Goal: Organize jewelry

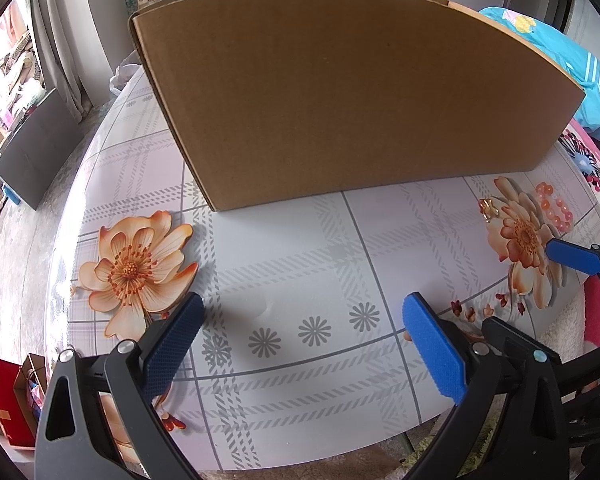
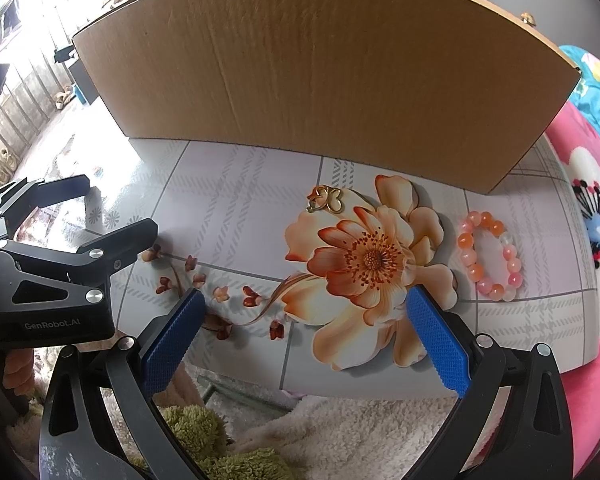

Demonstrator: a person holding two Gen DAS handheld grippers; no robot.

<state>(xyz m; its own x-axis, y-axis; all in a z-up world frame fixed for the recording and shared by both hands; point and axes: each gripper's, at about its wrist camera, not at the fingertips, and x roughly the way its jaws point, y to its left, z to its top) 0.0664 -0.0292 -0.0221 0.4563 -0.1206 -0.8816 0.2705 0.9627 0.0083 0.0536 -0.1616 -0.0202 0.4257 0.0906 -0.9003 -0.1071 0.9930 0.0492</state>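
Both claws hang wide apart and empty over the floral desk [image 2: 236,184]: left claw [image 1: 300,344], right claw [image 2: 306,332]. Beyond the right claw lie a beaded bracelet [image 2: 489,255] and a gold pendant [image 2: 325,199], well apart, before a cardboard box [image 2: 320,72].

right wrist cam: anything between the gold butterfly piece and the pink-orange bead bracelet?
No object. Between the small gold butterfly-shaped ornament and the pink and orange beaded bracelet lies only the tablecloth's printed orange flower; right wrist view shows it clearest.
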